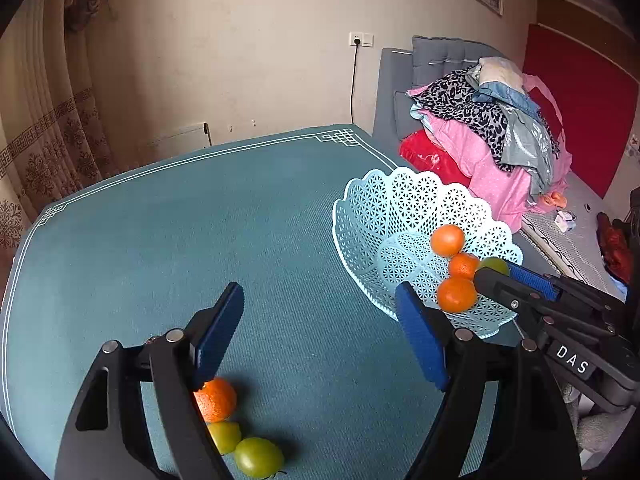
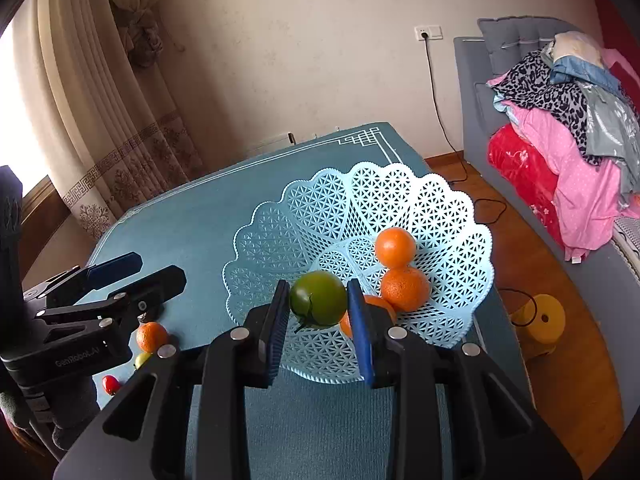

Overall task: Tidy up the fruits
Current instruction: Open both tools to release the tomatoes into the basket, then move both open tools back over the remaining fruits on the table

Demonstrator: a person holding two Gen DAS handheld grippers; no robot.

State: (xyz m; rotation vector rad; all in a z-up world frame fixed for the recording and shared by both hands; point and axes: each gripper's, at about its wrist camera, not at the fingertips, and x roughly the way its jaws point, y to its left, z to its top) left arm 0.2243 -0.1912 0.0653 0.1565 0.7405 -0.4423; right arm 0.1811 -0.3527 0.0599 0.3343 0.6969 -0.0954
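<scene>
Right gripper (image 2: 318, 312) pinched a green tomato (image 2: 319, 299) above the basket (image 2: 280, 236), near three oranges (image 2: 404, 288). Left gripper (image 1: 320, 328) stood spread, empty, over the table (image 1: 200, 220). Best lowered into a clear spot before release, to prevent rolling.

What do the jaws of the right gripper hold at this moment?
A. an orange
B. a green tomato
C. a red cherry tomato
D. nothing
B: the right gripper is closed on a green tomato above the light blue basket, where three oranges lie.
</scene>
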